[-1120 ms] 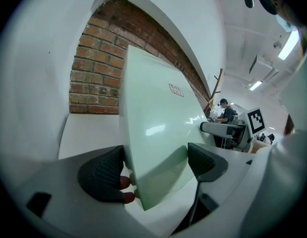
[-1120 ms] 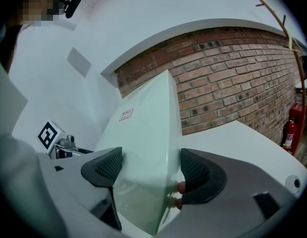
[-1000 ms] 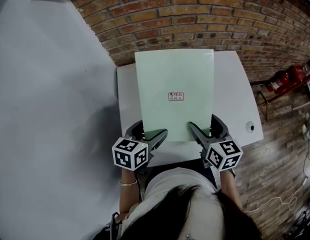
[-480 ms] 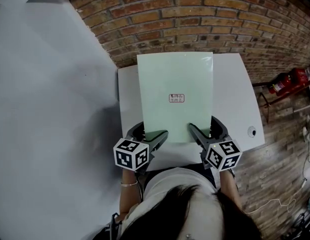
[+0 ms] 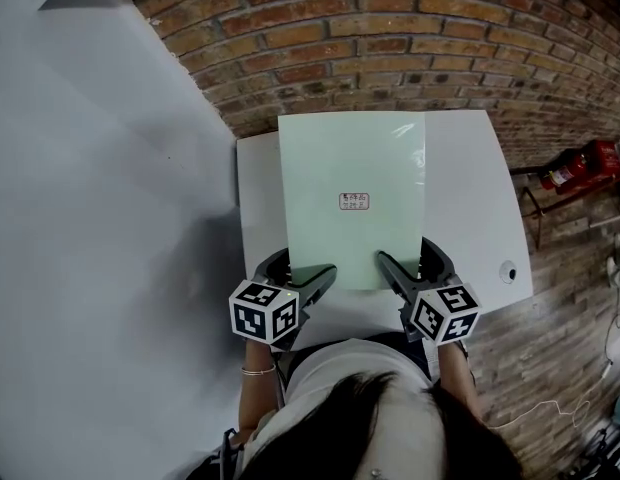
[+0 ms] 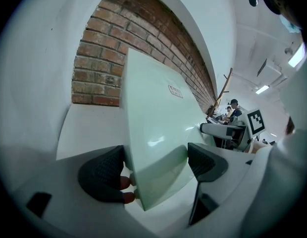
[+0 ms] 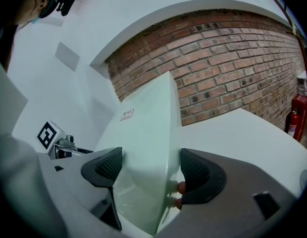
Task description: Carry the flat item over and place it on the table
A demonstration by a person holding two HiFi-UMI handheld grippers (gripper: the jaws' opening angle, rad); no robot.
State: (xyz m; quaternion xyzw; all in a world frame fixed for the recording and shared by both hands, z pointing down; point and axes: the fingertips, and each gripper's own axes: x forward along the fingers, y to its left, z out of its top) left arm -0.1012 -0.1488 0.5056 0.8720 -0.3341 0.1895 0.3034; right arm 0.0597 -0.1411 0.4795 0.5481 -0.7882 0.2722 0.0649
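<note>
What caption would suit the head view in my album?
The left claw and right claw grip a pale green board over a white table.

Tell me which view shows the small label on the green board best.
The head view: the label faces the camera squarely at the middle of the green board, though its print is too small to read. Both gripper views catch the label only at a steep slant, squashed and smaller.

Print on the small white label (image 5: 354,201), centre frame on the pale green flat board (image 5: 352,158), is too small to read; the board covers the white table's (image 5: 470,198) middle.
</note>
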